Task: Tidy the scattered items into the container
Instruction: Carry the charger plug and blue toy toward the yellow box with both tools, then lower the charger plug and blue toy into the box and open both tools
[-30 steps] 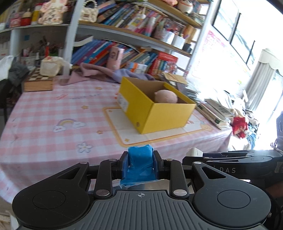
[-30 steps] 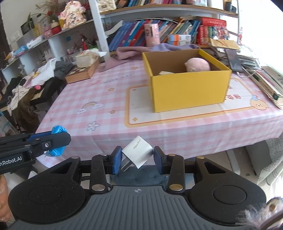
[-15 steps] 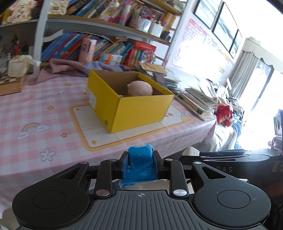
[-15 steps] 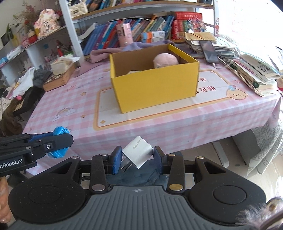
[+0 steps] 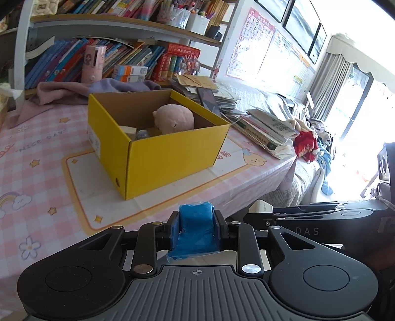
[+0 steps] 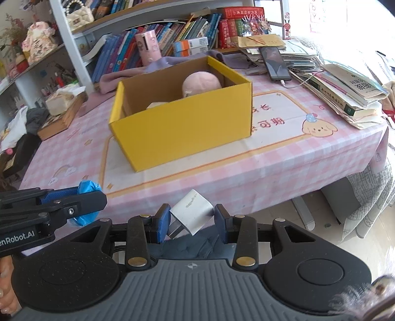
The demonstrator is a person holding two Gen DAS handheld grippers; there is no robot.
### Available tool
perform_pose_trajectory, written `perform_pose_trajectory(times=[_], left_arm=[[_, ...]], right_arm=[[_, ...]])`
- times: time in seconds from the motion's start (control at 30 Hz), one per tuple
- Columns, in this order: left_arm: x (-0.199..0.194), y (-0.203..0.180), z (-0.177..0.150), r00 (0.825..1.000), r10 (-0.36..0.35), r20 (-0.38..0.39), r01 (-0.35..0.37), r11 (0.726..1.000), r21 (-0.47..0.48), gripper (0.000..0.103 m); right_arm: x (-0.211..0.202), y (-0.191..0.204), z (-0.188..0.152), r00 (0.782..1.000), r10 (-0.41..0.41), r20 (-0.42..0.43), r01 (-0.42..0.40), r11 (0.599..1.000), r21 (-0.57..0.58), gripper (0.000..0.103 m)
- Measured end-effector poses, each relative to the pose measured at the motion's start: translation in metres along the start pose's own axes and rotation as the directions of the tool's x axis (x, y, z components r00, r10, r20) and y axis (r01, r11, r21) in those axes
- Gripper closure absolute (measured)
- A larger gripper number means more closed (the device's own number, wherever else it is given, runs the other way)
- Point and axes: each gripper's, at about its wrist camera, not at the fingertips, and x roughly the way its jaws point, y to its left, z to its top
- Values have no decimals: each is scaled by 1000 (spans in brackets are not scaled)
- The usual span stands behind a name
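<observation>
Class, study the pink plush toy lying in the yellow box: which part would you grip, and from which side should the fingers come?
Grip the pink plush toy across its rounded top, coming down from above. The yellow box walls surround it, so only the open top gives access, and its soft dome rises near the rim.

This is a lived-in home, most likely a child's study or family room. A table [image 6: 284, 158] wears a pink gingham cloth printed with rainbows, stars and a cartoon puppy. Behind it white bookshelves [image 5: 103, 23] are crammed with children's books, pen pots and storybook sets, with a plush toy [image 6: 37, 43] and a beaded handbag [image 6: 79, 13] on the upper ledge. An alphabet chart [image 5: 249, 42] is pinned by the window, grey curtains [image 5: 328, 84] hang beside a bright glass door, and clothes are heaped on a sofa [image 5: 291, 103] and a chair [image 6: 22, 138]. Loose textbooks [image 6: 345, 91] and a charging phone [image 6: 274, 63] clutter the table's edge
</observation>
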Motion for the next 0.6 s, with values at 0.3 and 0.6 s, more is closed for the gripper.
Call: perform_pose_trajectory(times=[0.3, 0.6], left_arm=[[21, -8, 58, 988, 72, 137, -81, 995, 62, 77], [67, -1, 118, 956, 230, 181, -241, 970, 43, 77]], right_arm=[[27, -22, 72, 996, 56, 64, -51, 996, -71, 66], [69, -41, 164, 981, 157, 116, -131, 970, -205, 66]])
